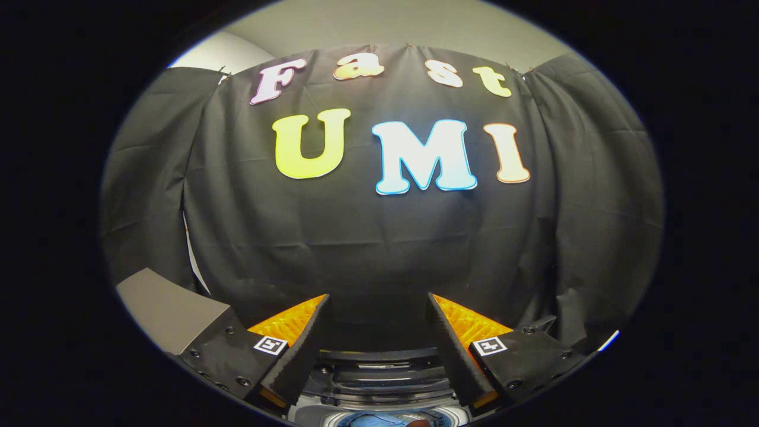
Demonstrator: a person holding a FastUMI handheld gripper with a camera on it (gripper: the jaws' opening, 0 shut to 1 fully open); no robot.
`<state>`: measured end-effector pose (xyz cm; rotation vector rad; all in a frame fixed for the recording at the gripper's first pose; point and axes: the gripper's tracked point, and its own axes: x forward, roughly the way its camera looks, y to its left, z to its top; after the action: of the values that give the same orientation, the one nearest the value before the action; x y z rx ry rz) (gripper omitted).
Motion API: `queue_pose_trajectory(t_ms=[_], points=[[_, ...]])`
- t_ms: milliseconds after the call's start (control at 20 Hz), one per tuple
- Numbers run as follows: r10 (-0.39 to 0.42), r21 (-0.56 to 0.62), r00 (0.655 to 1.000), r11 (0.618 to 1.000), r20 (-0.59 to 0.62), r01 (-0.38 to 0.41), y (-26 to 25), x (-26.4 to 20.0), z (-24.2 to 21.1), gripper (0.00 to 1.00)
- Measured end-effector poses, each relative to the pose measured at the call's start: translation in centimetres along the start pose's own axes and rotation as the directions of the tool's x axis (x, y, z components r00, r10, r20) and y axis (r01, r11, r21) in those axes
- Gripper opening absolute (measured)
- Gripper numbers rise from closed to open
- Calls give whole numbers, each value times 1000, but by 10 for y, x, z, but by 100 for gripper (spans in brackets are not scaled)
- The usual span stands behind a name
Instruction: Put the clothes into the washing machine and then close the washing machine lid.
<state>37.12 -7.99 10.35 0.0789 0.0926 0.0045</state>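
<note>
A grey slanted panel [169,308], flat and plain, juts in beside the left finger at the foot of the booth's black cloth wall [367,249], which hangs in soft folds across the whole backdrop under a pale ceiling [391,24]. In front of the cloth, the hand-held gripper [378,308] is raised and level, its two fingers [296,350] spread wide apart with nothing between them but dark fabric, the jaws released and holding nothing; each finger carries a small square marker [270,345] on its upper face. Directly below the gap between the fingers lies the top of the washing machine [385,382], its dark rim and ridged opening seen from above, and at the very bottom of that opening a patch of blue clothes [379,420] sits inside the drum. To the right, the cloth continues in deeper creases past the right finger.
</note>
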Motion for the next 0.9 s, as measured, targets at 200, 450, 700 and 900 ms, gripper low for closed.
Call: queue_pose_trajectory(t_ms=[200,450,700,900], points=[[-18,-46,1000,999,-14,18,-5,11,-9,98],[-25,-61,998,998,-54,22,-11,18,-28,98],[3,-27,999,1000,-41,-4,-11,7,-34,98],[16,-19,1000,1000,-17,-16,-13,-8,-36,98]])
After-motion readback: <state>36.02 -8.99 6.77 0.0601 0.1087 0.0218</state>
